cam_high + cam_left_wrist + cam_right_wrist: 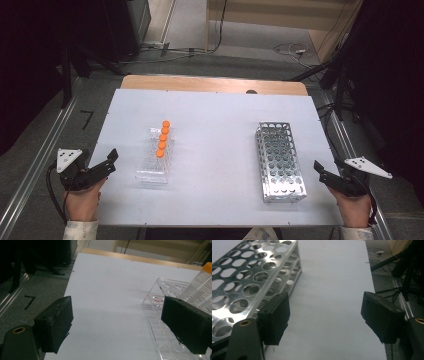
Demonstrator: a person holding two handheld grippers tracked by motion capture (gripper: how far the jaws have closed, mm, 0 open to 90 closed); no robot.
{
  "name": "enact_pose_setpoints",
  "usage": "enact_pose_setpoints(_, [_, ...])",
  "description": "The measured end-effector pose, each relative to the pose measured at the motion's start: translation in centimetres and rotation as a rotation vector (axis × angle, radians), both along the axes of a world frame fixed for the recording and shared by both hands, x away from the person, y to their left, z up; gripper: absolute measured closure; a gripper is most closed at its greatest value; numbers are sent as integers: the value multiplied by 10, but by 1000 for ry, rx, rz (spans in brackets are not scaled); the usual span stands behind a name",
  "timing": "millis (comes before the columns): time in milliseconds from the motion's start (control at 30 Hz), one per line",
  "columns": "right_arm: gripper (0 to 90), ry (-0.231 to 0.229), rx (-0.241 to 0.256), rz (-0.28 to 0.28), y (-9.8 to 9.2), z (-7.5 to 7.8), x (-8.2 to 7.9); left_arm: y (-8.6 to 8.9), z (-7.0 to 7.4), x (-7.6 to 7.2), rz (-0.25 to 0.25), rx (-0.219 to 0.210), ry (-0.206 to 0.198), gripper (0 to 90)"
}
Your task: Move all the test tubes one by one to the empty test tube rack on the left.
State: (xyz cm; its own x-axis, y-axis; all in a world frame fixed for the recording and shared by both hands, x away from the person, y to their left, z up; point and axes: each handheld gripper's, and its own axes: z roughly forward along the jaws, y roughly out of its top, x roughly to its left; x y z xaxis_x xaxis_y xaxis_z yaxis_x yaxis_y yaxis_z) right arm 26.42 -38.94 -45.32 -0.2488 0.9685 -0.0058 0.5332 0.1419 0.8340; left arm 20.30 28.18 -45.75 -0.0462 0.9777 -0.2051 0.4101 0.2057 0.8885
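I hold the left claw (111, 159) at the near left edge of the desk (215, 115), its jaws wide apart and holding nothing. Just to its right stands the clear rack (156, 162) with five orange-capped tubes (162, 138) in a row along its right side. The right claw (320, 172) is at the near right edge, also wide apart, just beside the empty metal rack (280, 160). The two racks stand well apart.
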Motion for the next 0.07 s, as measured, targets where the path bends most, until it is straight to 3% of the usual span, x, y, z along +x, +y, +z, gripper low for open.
enact_pose_setpoints(67, [203,2,-1,-12,-2,-4,2,2,-1,0,11,-10,-3,108])
